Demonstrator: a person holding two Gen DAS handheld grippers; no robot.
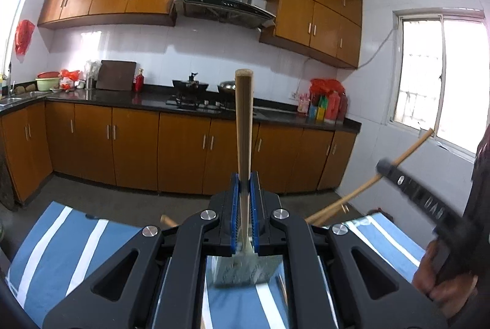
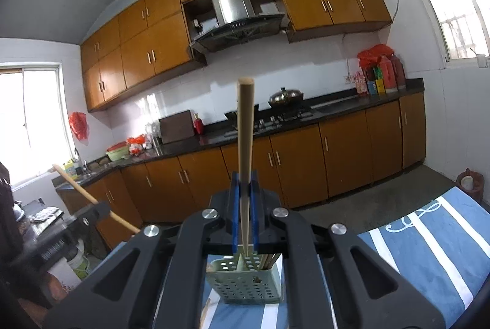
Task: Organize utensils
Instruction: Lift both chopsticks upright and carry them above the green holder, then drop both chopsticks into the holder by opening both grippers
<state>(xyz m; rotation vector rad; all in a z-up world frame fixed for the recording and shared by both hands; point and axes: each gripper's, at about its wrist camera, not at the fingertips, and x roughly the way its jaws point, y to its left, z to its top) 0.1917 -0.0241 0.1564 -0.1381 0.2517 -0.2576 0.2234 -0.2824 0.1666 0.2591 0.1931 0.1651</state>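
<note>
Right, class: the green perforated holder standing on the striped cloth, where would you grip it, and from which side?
Probably the top rim of the wall facing the camera on the green holder, coming from above, one finger inside and one outside. It stands upright and open-topped with thin walls, and the chopsticks inside stand at its right side.

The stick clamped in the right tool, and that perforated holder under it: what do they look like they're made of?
Chopstick in the right tool: looks like bamboo or pale wood, matte tan with faint lengthwise grain and a cut end.
Holder: most likely moulded plastic, pale green, dull sheen, even rows of round holes.
</note>
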